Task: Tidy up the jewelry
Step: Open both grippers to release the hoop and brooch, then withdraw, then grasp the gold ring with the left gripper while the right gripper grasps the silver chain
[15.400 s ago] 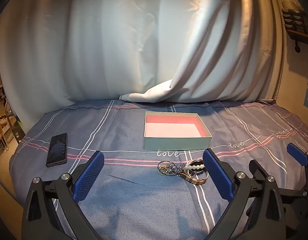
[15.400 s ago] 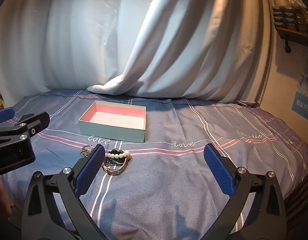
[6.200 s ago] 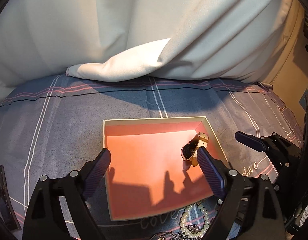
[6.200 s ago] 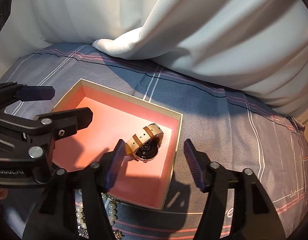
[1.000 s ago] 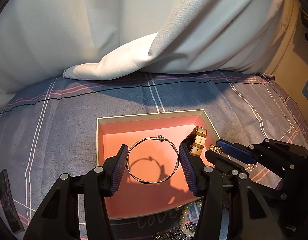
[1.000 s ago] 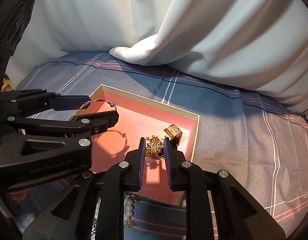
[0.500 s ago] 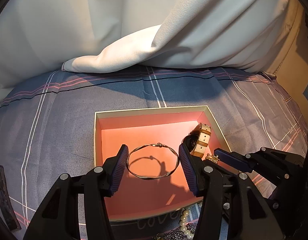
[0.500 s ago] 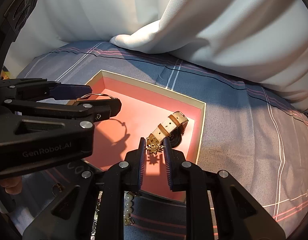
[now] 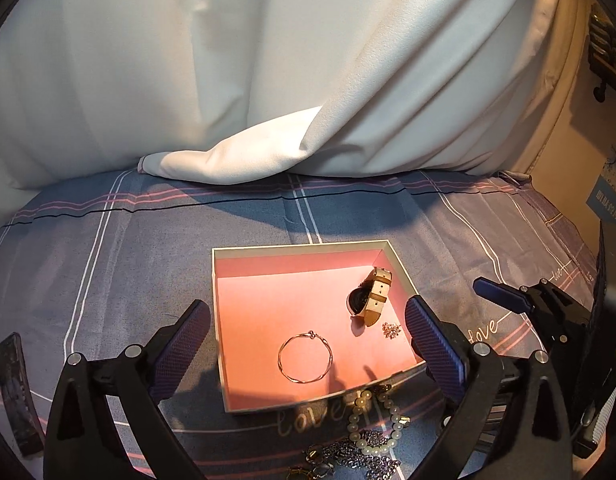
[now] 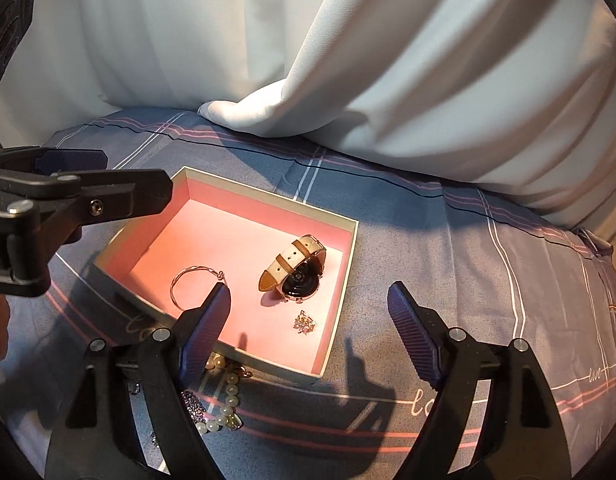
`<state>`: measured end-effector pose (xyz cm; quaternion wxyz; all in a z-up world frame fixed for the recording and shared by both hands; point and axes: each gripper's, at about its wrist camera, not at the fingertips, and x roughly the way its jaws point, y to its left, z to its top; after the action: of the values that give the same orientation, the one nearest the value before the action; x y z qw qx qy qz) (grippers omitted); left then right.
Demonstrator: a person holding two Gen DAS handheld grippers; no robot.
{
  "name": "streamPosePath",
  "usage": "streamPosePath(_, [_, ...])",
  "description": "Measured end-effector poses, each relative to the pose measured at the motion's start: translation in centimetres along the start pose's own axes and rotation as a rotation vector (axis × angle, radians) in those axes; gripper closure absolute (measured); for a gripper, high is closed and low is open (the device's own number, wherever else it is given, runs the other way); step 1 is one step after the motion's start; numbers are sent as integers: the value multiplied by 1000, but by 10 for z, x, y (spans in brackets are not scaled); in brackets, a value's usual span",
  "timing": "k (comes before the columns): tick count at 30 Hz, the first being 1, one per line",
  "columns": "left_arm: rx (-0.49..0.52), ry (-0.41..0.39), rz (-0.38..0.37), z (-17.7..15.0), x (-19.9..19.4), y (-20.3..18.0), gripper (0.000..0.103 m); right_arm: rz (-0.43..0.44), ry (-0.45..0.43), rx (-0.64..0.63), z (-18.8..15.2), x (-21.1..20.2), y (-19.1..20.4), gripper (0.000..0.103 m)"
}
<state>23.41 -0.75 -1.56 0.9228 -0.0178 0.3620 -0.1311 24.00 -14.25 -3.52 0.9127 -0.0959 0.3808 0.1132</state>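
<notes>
Both grippers' jaws are opening with nothing between them as the bangle (image 9: 305,357) lies below the left gripper (image 9: 305,342), the brooch (image 10: 305,322) below the right gripper (image 10: 308,320), in the pink-lined box (image 9: 303,245)

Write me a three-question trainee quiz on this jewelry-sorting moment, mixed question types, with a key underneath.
1. True or false: the thin bangle lies flat on the floor of the pink-lined box.
2. Which piece lies nearest the watch inside the box? A) the pearl bracelet B) the small brooch C) the dark phone
3. Fill in: neither the left gripper nor the right gripper has anything between its ____.

Key
1. True.
2. B: the small brooch lies just in front of the watch; the pearl bracelet is outside the box on the bedsheet, and the dark phone is off at the left edge.
3. Fingers; both jaws are opening.
</notes>
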Motion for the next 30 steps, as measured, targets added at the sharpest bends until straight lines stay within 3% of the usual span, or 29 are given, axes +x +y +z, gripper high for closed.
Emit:
streamPosePath(7, [34,81,-23,-65,-8,1,6,59,48,52,-47,-12,3,23])
streamPosePath(15, [67,165,-27,-129,2,4,6,174,144,83,-112,-7,33,23])
streamPosePath(25, [120,194,-10,-139,15,4,8,169,130,18,-114,-3,59,23])
streamPosePath(30, [134,193,15,-138,17,5,15,163,130,-5,-109,2,65,23])
